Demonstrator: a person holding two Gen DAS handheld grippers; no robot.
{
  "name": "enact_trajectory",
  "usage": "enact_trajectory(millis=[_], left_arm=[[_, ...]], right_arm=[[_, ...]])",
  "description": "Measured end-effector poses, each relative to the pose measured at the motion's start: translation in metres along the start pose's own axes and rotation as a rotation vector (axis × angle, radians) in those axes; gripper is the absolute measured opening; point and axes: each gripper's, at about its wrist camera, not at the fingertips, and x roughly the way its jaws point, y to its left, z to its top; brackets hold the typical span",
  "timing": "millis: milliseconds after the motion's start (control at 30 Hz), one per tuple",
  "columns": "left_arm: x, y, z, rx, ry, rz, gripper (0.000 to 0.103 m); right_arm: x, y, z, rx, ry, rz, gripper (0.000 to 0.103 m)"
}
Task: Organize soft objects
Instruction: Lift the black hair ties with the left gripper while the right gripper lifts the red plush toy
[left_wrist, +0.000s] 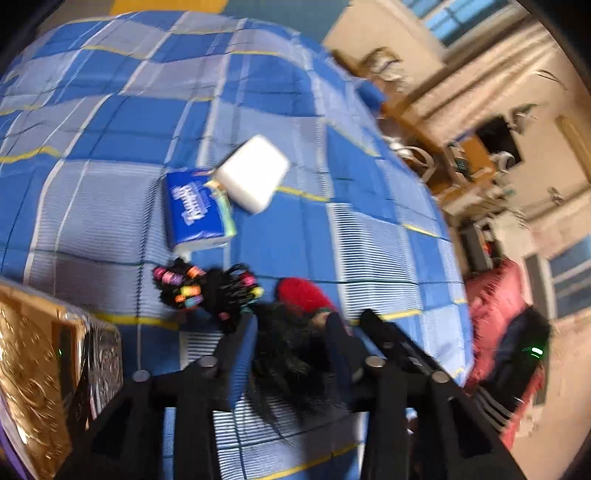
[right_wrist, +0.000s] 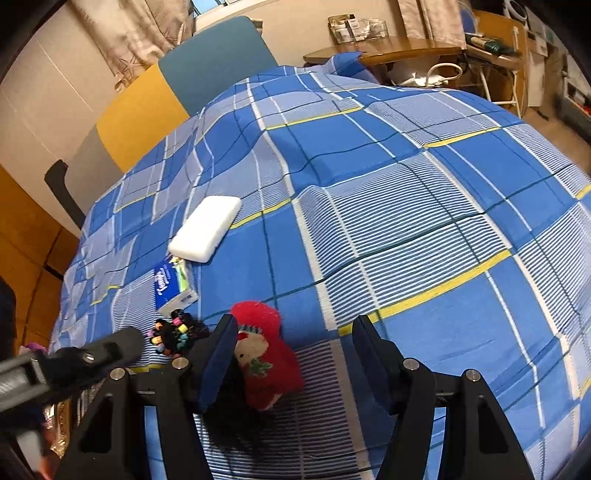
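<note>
Four soft things lie on the blue, white and yellow checked bedspread (right_wrist: 406, 206): a small rag doll in a red fleecy hood and dress with long black hair (right_wrist: 264, 363), a black fuzzy bundle studded with bright coloured beads (right_wrist: 177, 334), a blue plastic tissue pack (right_wrist: 171, 284) and a white rectangular foam block (right_wrist: 205, 229) whose corner overlaps the pack. The doll lies face up, its hair trailing toward the near edge. The left tool (left_wrist: 291, 325) stands partly open over the doll's black hair; through the blur I cannot tell whether its pads press on it. The right tool (right_wrist: 295, 332) is wide, nothing gripped, its left finger just beside the doll. A gold embossed box (left_wrist: 33, 376) sits at the left edge; its contents are hidden.
</note>
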Motion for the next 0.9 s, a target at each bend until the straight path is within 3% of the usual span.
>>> enact_trajectory(millis=[100,133,300,467,500,567,600,733,900], left_arm=[[0.016,0.007,0.001,-0.061,0.038,0.053,0.062],[0.021,0.010,0.002,-0.078,0.046,0.065,0.063],[0.047,0.015,0.009,-0.112,0.078,0.100,0.063],[0.061,0.026,0.012,-0.182,0.072,0.071,0.061],[0.059,0.029,0.013,-0.190,0.049,0.056,0.060],[0.059,0.033,0.011,-0.192,0.035,0.060,0.037],[0.059,0.032,0.010,-0.177,0.039,0.069,0.020],[0.056,0.034,0.002,-0.187,0.039,0.023,0.013],[0.026,0.020,-0.007,-0.129,-0.040,-0.033,0.013]], right_arm=[[0.001,-0.001,0.001,0.003,0.008,-0.003,0.066],[0.000,-0.001,0.001,0.006,0.007,0.001,0.066],[-0.005,-0.003,0.003,0.009,-0.015,-0.005,0.066],[-0.006,-0.007,0.005,0.037,-0.015,0.001,0.066],[-0.006,-0.007,0.005,0.038,-0.015,0.001,0.066],[-0.006,-0.007,0.004,0.037,-0.015,0.004,0.066],[-0.006,-0.006,0.004,0.036,-0.015,0.005,0.066],[-0.004,-0.006,0.003,0.035,-0.007,0.002,0.066],[0.001,-0.008,0.002,0.043,0.010,0.008,0.066]])
